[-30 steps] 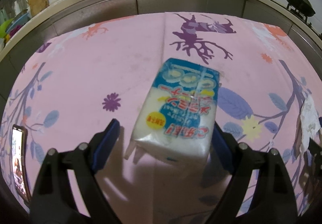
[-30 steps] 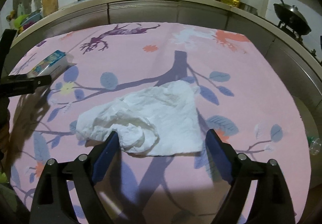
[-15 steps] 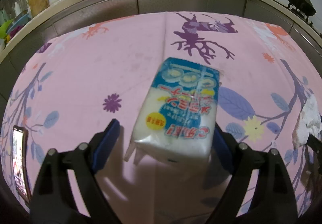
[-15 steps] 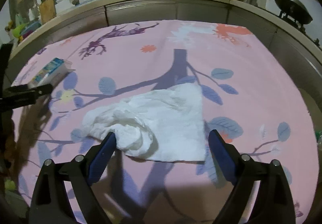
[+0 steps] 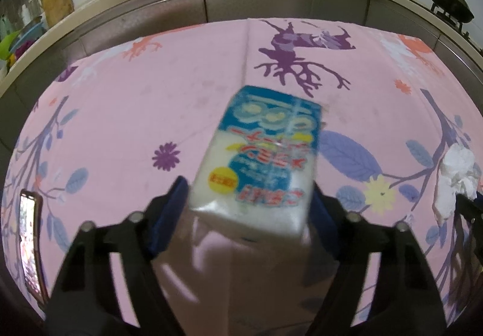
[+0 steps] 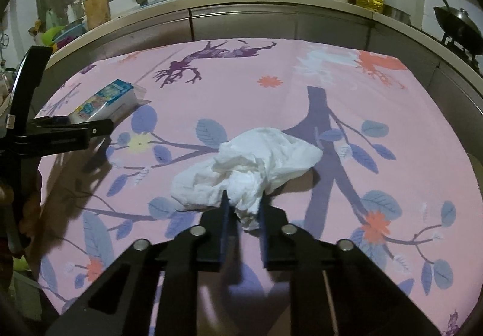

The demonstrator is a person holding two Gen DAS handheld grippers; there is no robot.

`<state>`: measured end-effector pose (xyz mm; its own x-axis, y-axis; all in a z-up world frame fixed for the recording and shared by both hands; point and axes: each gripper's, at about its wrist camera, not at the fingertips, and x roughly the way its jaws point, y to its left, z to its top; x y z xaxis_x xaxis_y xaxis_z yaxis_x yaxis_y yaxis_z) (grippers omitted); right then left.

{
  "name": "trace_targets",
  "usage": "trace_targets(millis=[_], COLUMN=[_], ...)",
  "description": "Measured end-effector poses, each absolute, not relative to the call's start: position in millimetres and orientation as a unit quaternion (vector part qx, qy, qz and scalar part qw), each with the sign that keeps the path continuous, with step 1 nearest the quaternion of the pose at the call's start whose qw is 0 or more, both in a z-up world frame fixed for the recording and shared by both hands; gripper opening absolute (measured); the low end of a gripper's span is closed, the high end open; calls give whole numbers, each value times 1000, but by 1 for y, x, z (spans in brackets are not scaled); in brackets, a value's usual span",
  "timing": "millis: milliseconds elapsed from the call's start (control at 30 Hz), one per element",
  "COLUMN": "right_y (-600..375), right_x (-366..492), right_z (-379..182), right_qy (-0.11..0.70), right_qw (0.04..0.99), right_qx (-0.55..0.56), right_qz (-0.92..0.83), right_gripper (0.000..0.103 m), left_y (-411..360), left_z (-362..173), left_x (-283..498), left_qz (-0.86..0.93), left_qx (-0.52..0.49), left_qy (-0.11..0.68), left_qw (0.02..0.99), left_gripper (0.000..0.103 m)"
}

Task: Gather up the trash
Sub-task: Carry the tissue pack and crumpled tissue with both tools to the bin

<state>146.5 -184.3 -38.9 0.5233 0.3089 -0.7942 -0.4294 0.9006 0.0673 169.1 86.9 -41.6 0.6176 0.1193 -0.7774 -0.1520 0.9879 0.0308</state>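
The left gripper (image 5: 247,200) has its jaws closed against both sides of a blue-and-white pack (image 5: 262,161) above the pink floral bench (image 5: 135,112). A phone (image 5: 30,245) lies at the near left edge; crumpled tissue (image 5: 455,176) lies far right.

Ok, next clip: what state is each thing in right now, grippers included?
Right gripper: shut on the tissue.
Tissue: crumpled, near edge pinched, the rest lying on the tablecloth.
Left gripper: fingers either side of the tissue pack, grip unclear.
Tissue pack: wrapped, lying flat on the cloth, blurred.
Phone: screen lit, at the table's left edge.
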Motion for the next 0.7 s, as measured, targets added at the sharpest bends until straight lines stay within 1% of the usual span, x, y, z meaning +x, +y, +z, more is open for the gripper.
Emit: trace_targets(millis=[167, 433, 600, 700], right_y=[-189, -207, -235, -264], right_x=[145, 141, 143, 146], right_z=[-30, -6, 7, 6], right_qy=[442, 426, 408, 405], right_qw=[866, 867, 878, 884], right_qx=[-17, 51, 80, 98], right_qz=[231, 254, 239, 214], right_gripper=[10, 10, 10, 10], left_y=[80, 60, 25, -16], left_z=[-38, -7, 7, 12], left_x=[166, 155, 158, 172], left_qz=[69, 29, -33, -75], left_qx=[-7, -17, -17, -3], left_qy=[423, 392, 391, 399], left_qw=[903, 919, 920, 914], left_gripper=[61, 61, 61, 61])
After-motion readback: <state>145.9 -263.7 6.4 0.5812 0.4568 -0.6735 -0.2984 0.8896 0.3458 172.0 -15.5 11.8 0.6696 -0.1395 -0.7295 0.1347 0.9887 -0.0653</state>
